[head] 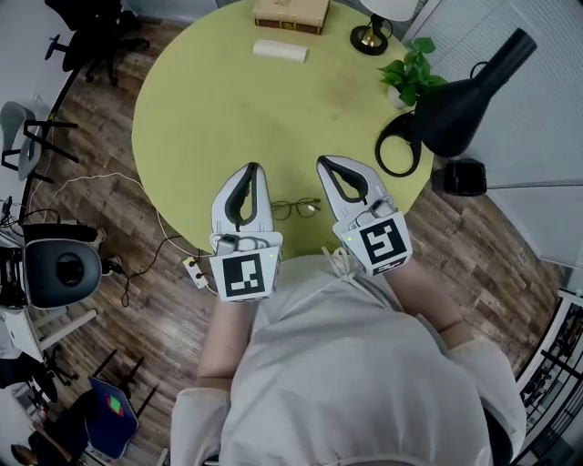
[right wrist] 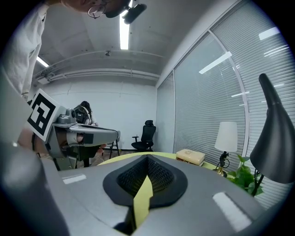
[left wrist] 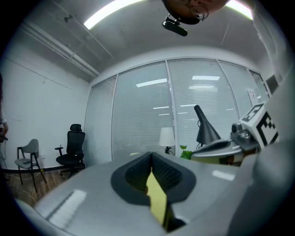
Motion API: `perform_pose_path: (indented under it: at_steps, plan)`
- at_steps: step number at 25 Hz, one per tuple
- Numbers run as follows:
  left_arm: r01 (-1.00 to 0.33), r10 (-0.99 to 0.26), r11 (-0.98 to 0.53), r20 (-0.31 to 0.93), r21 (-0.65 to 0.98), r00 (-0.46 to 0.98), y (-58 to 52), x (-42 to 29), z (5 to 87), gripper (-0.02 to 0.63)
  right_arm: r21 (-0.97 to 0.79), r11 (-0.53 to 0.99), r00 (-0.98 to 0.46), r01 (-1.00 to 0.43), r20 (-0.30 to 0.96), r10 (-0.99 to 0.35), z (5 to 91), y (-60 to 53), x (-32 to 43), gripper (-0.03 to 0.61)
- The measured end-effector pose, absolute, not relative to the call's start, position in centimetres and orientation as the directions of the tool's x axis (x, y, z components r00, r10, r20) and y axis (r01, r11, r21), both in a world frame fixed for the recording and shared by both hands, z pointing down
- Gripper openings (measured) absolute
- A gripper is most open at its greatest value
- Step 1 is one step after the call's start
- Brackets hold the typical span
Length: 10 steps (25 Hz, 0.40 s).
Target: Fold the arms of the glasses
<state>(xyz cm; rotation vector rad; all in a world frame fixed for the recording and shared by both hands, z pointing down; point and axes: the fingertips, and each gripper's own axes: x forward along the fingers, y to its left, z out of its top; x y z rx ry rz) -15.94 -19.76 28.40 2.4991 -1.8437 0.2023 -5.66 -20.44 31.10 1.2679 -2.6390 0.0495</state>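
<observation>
A thin-framed pair of glasses (head: 295,208) lies on the round yellow-green table (head: 228,100), close to its near edge. Its arms are too small to make out. My left gripper (head: 252,167) hovers just left of the glasses, jaws closed to a point and empty. My right gripper (head: 325,162) is just right of them, also shut and holding nothing. The left gripper view shows that gripper's shut tip (left wrist: 151,154) with the right gripper (left wrist: 230,147) beside it. In the right gripper view, the shut tip (right wrist: 147,156) points across the table. The glasses appear in neither gripper view.
At the table's far side lie a book (head: 291,14) and a small white box (head: 281,51). A lamp base (head: 370,36), a potted plant (head: 412,73) and a black cone-shaped device (head: 455,100) stand at the right rim. Cables and chairs (head: 91,36) occupy the floor to the left.
</observation>
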Motion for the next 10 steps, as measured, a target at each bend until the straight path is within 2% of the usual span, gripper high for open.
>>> perform_pose_path:
  at_steps: [10]
  plan:
    - [-0.944,-0.935,-0.327,0.16,-0.039,0.318,-20.1,-15.5,29.9,0.006,0.056,0.611,-0.58,-0.79,0.256,-0.773,32.5,-20.7,-6.0,-0.002]
